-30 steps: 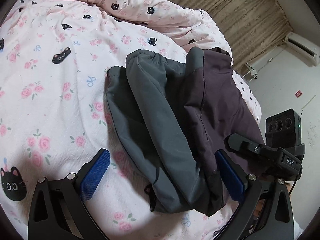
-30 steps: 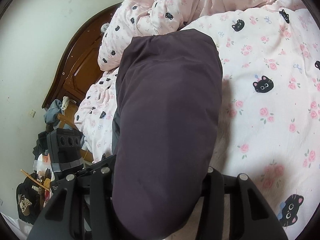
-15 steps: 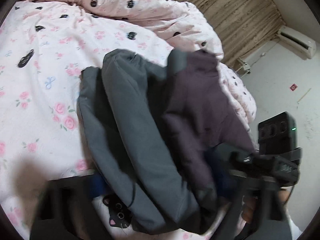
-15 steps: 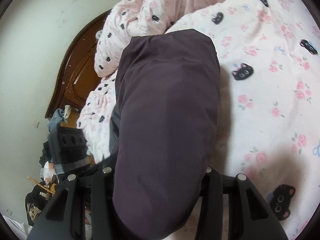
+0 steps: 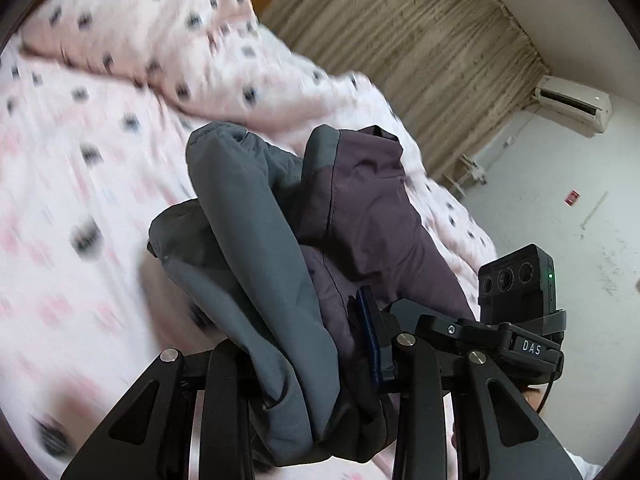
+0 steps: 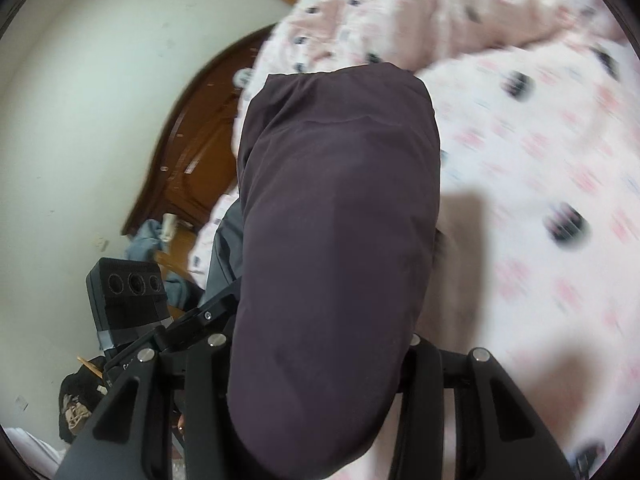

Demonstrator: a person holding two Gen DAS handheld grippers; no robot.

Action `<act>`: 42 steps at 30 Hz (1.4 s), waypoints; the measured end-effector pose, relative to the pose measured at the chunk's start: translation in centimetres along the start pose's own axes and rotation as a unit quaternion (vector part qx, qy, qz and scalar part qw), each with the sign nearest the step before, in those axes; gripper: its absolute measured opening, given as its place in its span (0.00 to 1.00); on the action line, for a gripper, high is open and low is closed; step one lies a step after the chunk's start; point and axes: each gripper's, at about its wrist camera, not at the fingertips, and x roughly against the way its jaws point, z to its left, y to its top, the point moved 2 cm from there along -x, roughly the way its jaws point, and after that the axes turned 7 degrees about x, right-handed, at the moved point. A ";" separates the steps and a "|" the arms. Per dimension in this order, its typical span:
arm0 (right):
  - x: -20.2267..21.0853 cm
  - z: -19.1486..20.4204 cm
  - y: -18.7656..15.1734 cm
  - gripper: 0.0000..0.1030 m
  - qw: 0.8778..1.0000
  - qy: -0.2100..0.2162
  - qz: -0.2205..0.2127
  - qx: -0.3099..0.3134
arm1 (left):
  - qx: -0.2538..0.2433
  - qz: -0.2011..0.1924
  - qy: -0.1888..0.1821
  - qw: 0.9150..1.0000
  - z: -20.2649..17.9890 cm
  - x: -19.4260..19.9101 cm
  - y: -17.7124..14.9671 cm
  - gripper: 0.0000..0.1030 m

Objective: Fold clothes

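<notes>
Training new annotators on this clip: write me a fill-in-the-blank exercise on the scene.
1. The left hand-held gripper is shut on the ____-and-purple garment.
2. The right hand-held gripper is shut on the garment's ____ side.
3. The pink bedding under the garment is printed with flowers and black ____.
4. High on the wall beyond the bed hangs a white ____.

Missing words: grey; purple; cats; air conditioner

Black gripper [image 5: 304, 364] frames (silver screws), blue pads [image 5: 370, 336].
</notes>
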 end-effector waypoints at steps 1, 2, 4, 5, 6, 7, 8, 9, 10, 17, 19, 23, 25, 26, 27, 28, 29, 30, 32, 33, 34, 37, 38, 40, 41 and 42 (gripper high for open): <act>-1.1 0.4 1.0 0.43 1.000 0.006 0.000 0.006 | 0.001 -0.010 0.011 1.000 0.7 0.4 1.2 0.28; -2.4 0.7 1.9 0.43 1.000 0.011 0.002 0.012 | 0.004 -0.019 0.023 1.000 1.5 0.9 2.3 0.28; -5.1 1.4 3.8 0.43 1.000 0.021 0.007 0.021 | 0.008 -0.038 0.048 0.998 3.4 1.7 4.5 0.28; -6.7 1.6 4.7 0.43 0.999 0.026 0.012 0.024 | 0.012 -0.048 0.058 0.997 4.5 1.9 5.5 0.28; -8.4 1.8 5.5 0.43 0.999 0.030 0.019 0.027 | 0.018 -0.058 0.067 0.996 5.7 2.1 6.5 0.28; -10.1 2.1 6.3 0.43 0.999 0.034 0.025 0.029 | 0.024 -0.068 0.075 0.995 6.8 2.3 7.4 0.28; -11.8 2.5 7.0 0.43 0.998 0.035 0.033 0.033 | 0.031 -0.075 0.085 0.993 8.1 2.3 8.2 0.28; -13.8 2.7 7.7 0.43 0.998 0.036 0.042 0.036 | 0.038 -0.081 0.096 0.991 9.4 2.3 8.8 0.28; -15.2 3.0 8.0 0.43 0.997 0.035 0.048 0.039 | 0.048 -0.084 0.106 0.990 10.8 2.3 9.4 0.28; -24.6 1.3 8.1 0.43 0.991 -0.006 0.122 0.055 | 0.110 -0.038 0.185 0.976 18.2 0.1 9.4 0.29; -25.9 0.8 7.5 0.46 0.988 -0.024 0.137 0.066 | 0.149 -0.019 0.188 0.971 19.7 0.3 8.6 0.49; -26.3 -0.2 7.0 0.55 0.986 -0.027 0.149 0.068 | 0.194 -0.005 0.175 0.965 20.7 1.6 7.5 0.50; -25.4 -0.8 6.8 0.59 0.986 -0.023 0.153 0.066 | 0.192 -0.014 0.186 0.964 20.3 2.4 7.4 0.54; -24.6 -1.1 6.6 0.60 0.985 -0.025 0.158 0.070 | 0.189 -0.019 0.194 0.963 20.1 2.8 7.4 0.54; -23.8 -1.1 6.5 0.61 0.983 -0.031 0.161 0.079 | 0.186 -0.025 0.201 0.961 19.9 3.2 7.4 0.54; -23.0 -1.1 6.6 0.62 0.982 -0.037 0.163 0.086 | 0.186 -0.030 0.202 0.961 19.7 3.5 7.5 0.54; -22.2 -1.0 6.8 0.63 0.981 -0.040 0.164 0.092 | 0.189 -0.035 0.198 0.961 19.5 3.8 7.8 0.54; -21.4 -0.8 7.0 0.64 0.980 -0.043 0.165 0.098 | 0.186 -0.042 0.197 0.962 19.3 4.2 8.0 0.54; -19.8 -0.3 7.6 0.66 0.977 -0.062 0.166 0.118 | 0.171 -0.062 0.202 0.962 18.6 4.9 8.5 0.54; -19.4 0.2 7.9 0.66 0.975 -0.073 0.164 0.129 | 0.159 -0.074 0.209 0.962 18.1 5.2 8.7 0.54; -18.7 0.6 8.2 0.66 0.973 -0.087 0.160 0.145 | 0.147 -0.085 0.215 0.962 17.7 5.5 8.9 0.54; -16.5 2.0 9.7 0.66 0.966 -0.120 0.136 0.184 | 0.112 -0.119 0.234 0.958 16.3 6.4 9.5 0.54; -15.9 2.3 10.1 0.66 0.965 -0.125 0.128 0.190 | 0.100 -0.130 0.240 0.957 15.8 6.7 9.7 0.54; -15.4 3.2 11.2 0.66 0.961 -0.141 0.107 0.212 | 0.089 -0.141 0.208 0.964 14.9 6.7 10.0 0.54; -15.2 3.6 11.7 0.66 0.958 -0.150 0.097 0.223 | 0.084 -0.139 0.187 0.969 14.4 6.4 10.1 0.54; -15.0 4.1 12.3 0.66 0.956 -0.158 0.086 0.234 | 0.079 -0.136 0.166 0.973 13.9 6.1 10.3 0.54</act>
